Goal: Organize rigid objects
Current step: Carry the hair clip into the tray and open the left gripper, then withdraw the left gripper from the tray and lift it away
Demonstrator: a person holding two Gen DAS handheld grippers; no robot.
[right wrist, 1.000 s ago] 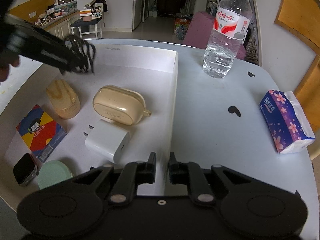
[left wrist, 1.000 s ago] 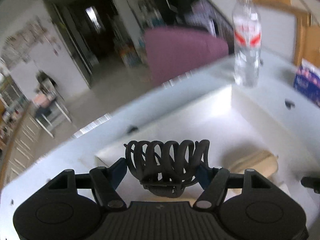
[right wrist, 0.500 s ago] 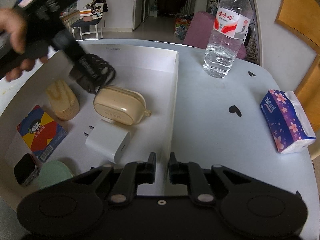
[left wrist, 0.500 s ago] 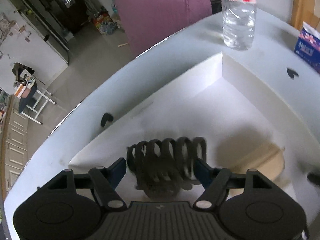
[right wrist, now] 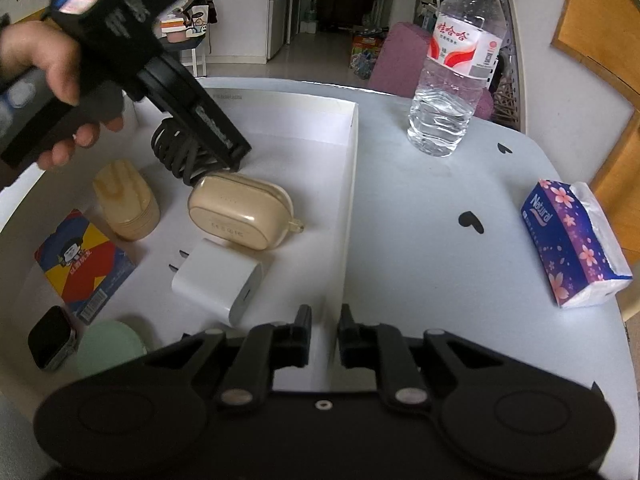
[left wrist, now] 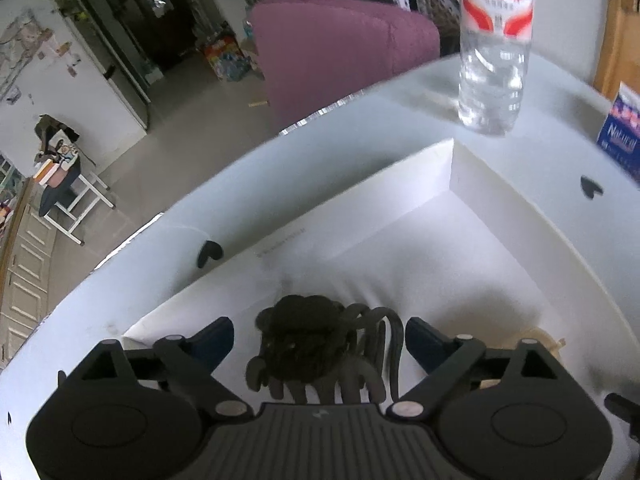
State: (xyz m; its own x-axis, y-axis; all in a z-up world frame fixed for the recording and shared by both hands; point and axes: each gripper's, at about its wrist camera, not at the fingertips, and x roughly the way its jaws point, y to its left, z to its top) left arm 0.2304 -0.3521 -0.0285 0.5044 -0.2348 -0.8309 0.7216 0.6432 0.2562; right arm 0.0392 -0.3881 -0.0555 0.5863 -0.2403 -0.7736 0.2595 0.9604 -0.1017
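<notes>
Fingers (left wrist: 212,340) of the left gripper (left wrist: 320,340) stand apart, with the black hair claw (left wrist: 316,344) lying loose between them on the floor of the white tray (left wrist: 436,168). From the right wrist view, the claw (right wrist: 180,152) sits just behind the beige case (right wrist: 240,212) and near the wooden piece (right wrist: 126,200). A white charger (right wrist: 218,280), card box (right wrist: 82,264), watch (right wrist: 50,338) and green disc (right wrist: 110,348) share the tray. The right gripper (right wrist: 323,334) hovers at the tray's near wall, fingers a narrow gap apart, gripping nothing. Outside stand a bottle (right wrist: 456,68) and tissue pack (right wrist: 572,240).
</notes>
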